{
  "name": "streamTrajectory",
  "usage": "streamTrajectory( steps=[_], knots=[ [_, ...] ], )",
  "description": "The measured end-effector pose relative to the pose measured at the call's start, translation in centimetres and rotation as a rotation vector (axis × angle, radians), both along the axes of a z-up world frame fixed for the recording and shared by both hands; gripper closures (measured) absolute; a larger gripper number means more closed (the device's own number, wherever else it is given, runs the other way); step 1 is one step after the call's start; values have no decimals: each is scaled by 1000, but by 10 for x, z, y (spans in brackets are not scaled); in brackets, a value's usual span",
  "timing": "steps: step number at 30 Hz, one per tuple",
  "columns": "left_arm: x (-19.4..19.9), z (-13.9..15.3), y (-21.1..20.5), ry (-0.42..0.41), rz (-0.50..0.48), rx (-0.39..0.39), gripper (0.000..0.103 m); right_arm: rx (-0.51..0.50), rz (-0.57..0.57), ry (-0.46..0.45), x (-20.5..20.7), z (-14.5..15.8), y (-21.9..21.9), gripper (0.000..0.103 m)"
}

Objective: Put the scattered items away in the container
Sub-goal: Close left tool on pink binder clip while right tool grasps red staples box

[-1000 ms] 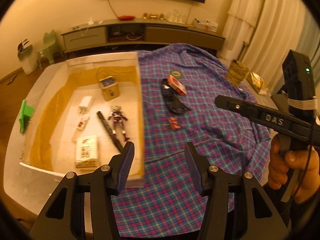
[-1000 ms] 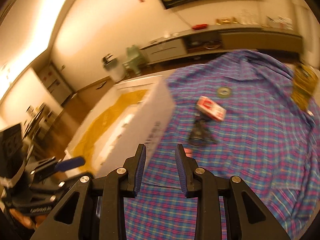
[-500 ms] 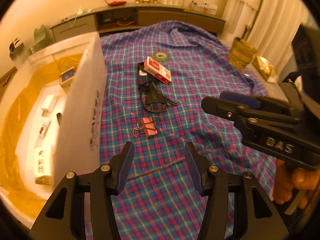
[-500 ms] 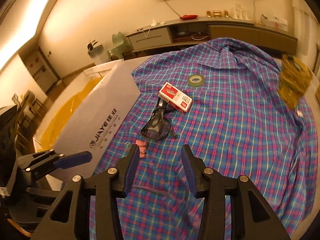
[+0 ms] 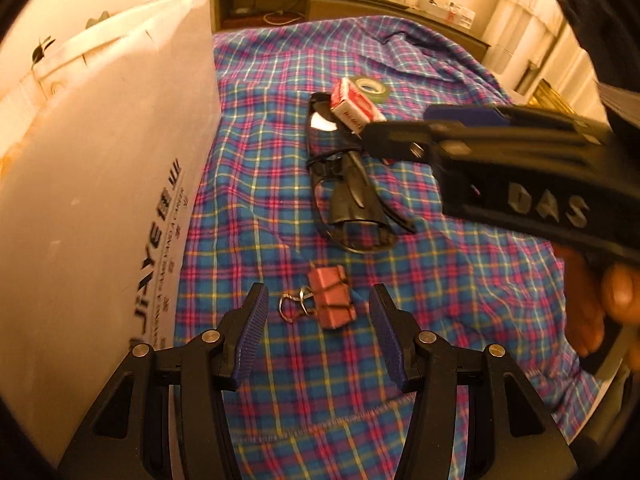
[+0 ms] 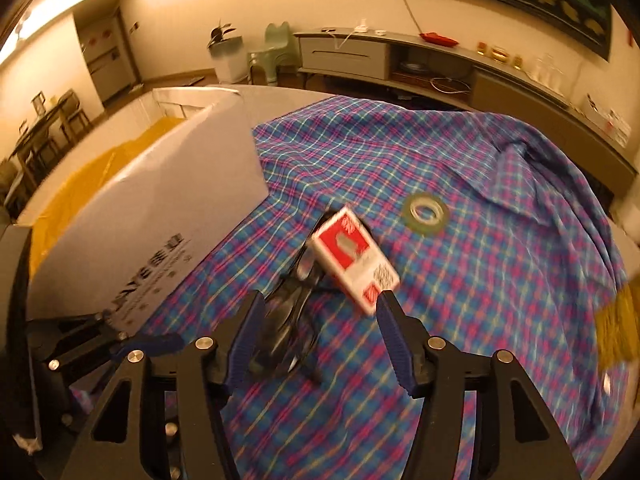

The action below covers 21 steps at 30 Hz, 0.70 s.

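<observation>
Two tongs spread, empty: left tongs [image 5: 316, 330] over pink binder clip [image 5: 333, 297] on plaid cloth [image 5: 460, 280]; light, stiff, I'd pinch its body. Right tongs [image 6: 318, 334], jaws just widened, near glasses [image 6: 286, 320] & card box [image 6: 352, 258].

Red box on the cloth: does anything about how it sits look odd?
Yes. The red box lies askew, propped on the dark glasses rather than flat on the plaid cloth, one end overlapping the frame. The tape roll lies flat just beyond.
</observation>
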<state>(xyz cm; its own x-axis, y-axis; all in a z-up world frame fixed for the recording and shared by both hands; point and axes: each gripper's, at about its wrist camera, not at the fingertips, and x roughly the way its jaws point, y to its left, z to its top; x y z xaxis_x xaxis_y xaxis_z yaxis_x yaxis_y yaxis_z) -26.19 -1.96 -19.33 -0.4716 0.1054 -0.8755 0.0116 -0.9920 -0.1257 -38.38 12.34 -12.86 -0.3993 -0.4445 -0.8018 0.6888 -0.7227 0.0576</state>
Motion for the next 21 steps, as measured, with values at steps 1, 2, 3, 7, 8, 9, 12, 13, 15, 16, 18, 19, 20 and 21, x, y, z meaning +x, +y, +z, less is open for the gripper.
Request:
streamTrajectory(
  steps=[1, 2, 3, 7, 8, 9, 12, 13, 15, 16, 18, 19, 20, 21],
  knots=[
    [-2, -2, 0, -1, -1, 1, 48, -1, 3, -5, -6, -3, -2, 44],
    [-4, -6, 1, 0, -2, 1, 48, -2, 3, -10, -11, -6, -4, 43],
    [-4, -6, 1, 19, -4, -4, 48, -11, 2, -26, -18, -11, -5, 44],
    [-4, -6, 4, 56, -39, 1, 49, -109, -49, -133, -36, -22, 9, 71],
    [-5, -7, 3, 64, -49, -3, 61, -137, -59, -161, -39, -23, 14, 80],
    [-5, -7, 4, 69, -61, -8, 78, -163, -75, -180, -40, -24, 20, 92],
    [-4, -7, 2, 75, -72, 18, 78, -184, -115, -207, -42, -30, 31, 96],
    [-4, -7, 0, 75, -71, 28, 80, -186, -120, -217, -41, -33, 33, 96],
    [-2, -6, -2, 78, -72, 44, 80, -168, -112, -200, -38, -31, 32, 94],
    [-1, -6, -3, 80, -74, 49, 80, -155, -101, -181, -36, -27, 29, 93],
    [0, -5, -5, 84, -74, 55, 80, -126, -61, -128, -32, -19, 20, 70],
    [2, -5, -7, 85, -75, 59, 80, -99, -42, -87, -29, -14, 14, 59],
    [3, -5, -7, 87, -75, 63, 80, -72, -27, -43, -28, -11, 8, 44],
    [3, -5, -8, 89, -72, 62, 80, -33, -4, -5, -28, -9, 1, 41]
  ],
)
